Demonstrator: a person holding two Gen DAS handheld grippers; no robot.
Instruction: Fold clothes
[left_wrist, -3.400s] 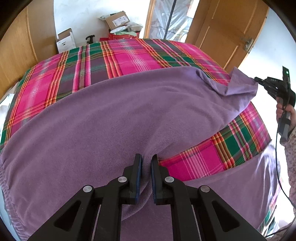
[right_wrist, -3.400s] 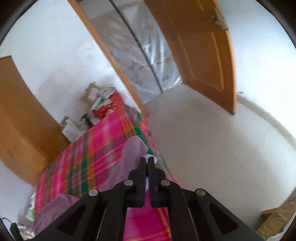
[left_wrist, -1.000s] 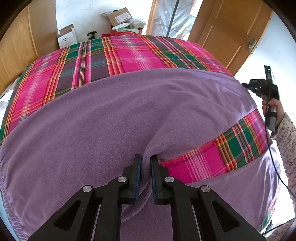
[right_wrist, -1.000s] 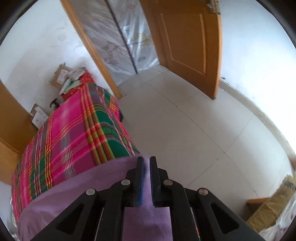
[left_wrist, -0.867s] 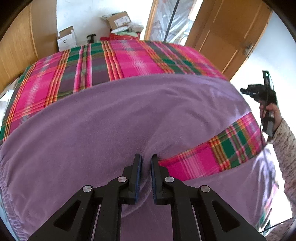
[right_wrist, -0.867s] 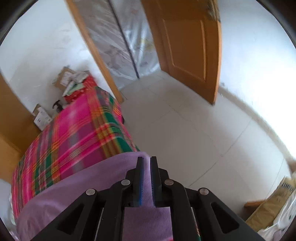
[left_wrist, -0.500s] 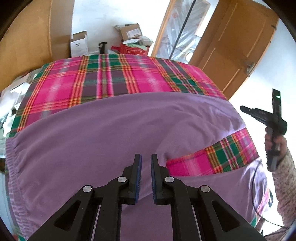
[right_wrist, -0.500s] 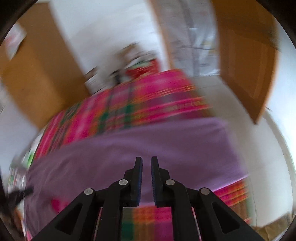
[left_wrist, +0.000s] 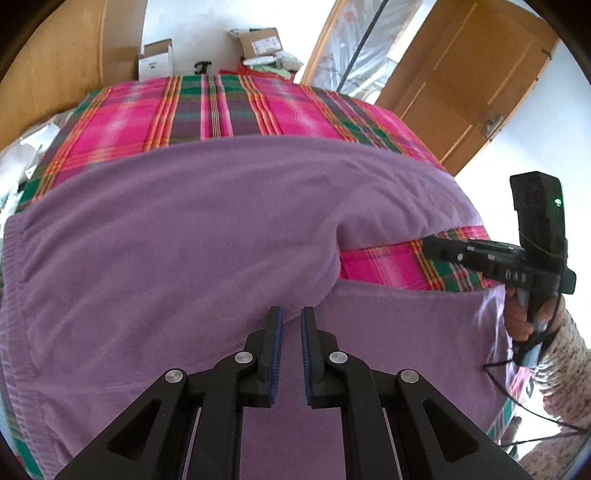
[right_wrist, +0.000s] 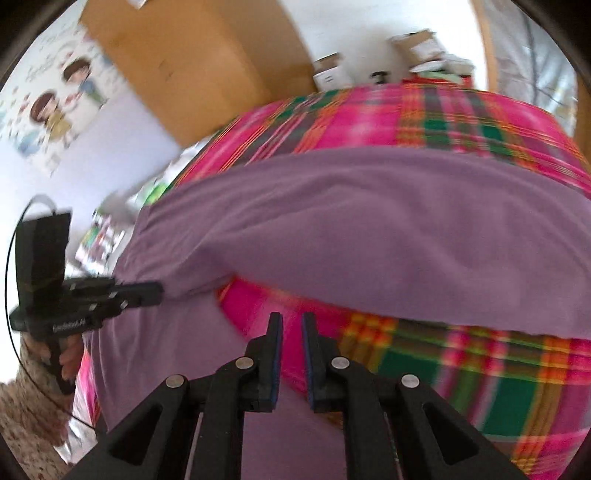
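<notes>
In the left wrist view, the left gripper (left_wrist: 289, 319) hangs just above the purple garment (left_wrist: 177, 236), its jaws a narrow gap apart with nothing between them. The garment lies spread over a bed with a pink plaid cover (left_wrist: 229, 107). It fills most of the near side. One broad purple panel runs across the middle; a second part lies nearer, and a strip of plaid shows between them on the right.

To the right, the right gripper (left_wrist: 428, 246) points in over that plaid strip, held by a hand (left_wrist: 521, 317) in a patterned sleeve (left_wrist: 565, 373). In its own blurred view, the right gripper (right_wrist: 291, 325) hovers over the edge where purple cloth meets plaid, jaws slightly apart and empty. The left gripper (right_wrist: 157, 291) shows there at the left, its tip at the garment's fold.

Beyond the bed stand cardboard boxes (left_wrist: 258, 40), a wooden door (left_wrist: 469, 85) and a wall with cartoon stickers (right_wrist: 55, 96).
</notes>
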